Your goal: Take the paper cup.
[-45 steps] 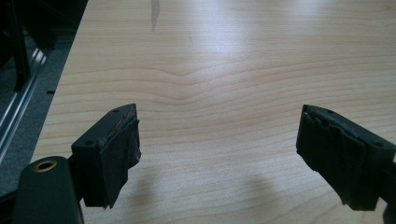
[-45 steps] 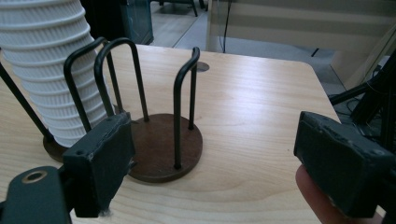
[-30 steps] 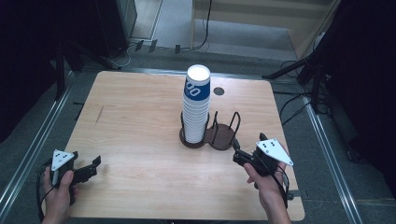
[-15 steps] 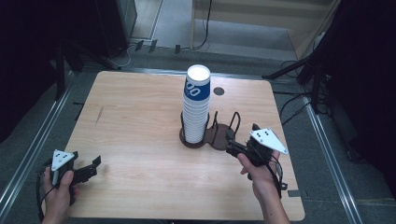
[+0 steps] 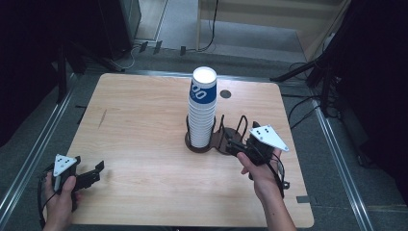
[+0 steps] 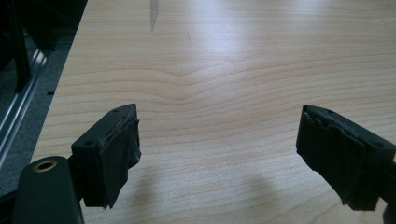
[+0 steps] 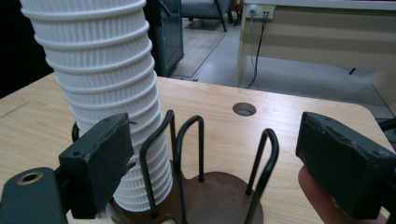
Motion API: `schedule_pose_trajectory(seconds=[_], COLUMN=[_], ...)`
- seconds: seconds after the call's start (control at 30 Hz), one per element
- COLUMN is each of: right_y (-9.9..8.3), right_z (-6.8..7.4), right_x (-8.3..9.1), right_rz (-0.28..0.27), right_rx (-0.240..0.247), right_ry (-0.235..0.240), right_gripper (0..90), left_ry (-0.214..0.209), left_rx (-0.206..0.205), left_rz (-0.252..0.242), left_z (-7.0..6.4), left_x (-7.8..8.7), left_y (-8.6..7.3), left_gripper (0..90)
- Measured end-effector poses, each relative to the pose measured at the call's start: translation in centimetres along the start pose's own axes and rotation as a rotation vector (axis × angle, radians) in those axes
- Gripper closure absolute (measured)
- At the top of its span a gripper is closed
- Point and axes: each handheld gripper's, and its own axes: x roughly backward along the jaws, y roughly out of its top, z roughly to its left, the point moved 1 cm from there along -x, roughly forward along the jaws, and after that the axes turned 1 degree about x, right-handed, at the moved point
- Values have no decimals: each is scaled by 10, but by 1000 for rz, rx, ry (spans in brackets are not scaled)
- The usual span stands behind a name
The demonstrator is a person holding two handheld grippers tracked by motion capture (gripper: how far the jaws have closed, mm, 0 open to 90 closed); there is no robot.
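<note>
Nearest the person's edge of the wooden table [image 5: 144,144], the left gripper [image 5: 91,174] rests low at the near left corner, held in the left hand [image 5: 60,197]; its jaws are spread wide with bare wood grain between them, well apart from everything else. Farther in on the other side, the right gripper [image 5: 230,143] is held by the right hand [image 5: 260,171] just beside the brown holder [image 5: 226,142], its jaws also spread apart and gripping nothing. From the right gripper view, the holder's black wire loops [image 7: 196,154] stand upright directly between the jaws and in front of them, and the stack of white ribbed paper cups [image 7: 107,93] rises just behind the left jaw, seated in the holder's left-hand compartment. From above, that cup stack [image 5: 202,108] stands upright near the table's middle, its top cup bearing a blue print. Beyond it a round cable hole [image 5: 224,94] sits in the tabletop near the far edge, and past the table, cables [image 5: 211,29] trail over the grey floor.
</note>
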Motion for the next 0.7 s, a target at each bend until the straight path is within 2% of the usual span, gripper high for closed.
schedule_pose_trajectory(seconds=[0.7], right_y=[27], right_z=[28], right_x=[-14], right_rz=[-29], right_rx=[13], right_ry=[57], right_gripper=[92], left_ry=[-1], left_rx=[-3], left_rz=[2], left_z=[0], left_x=[-1], left_y=[0], left_gripper=[145])
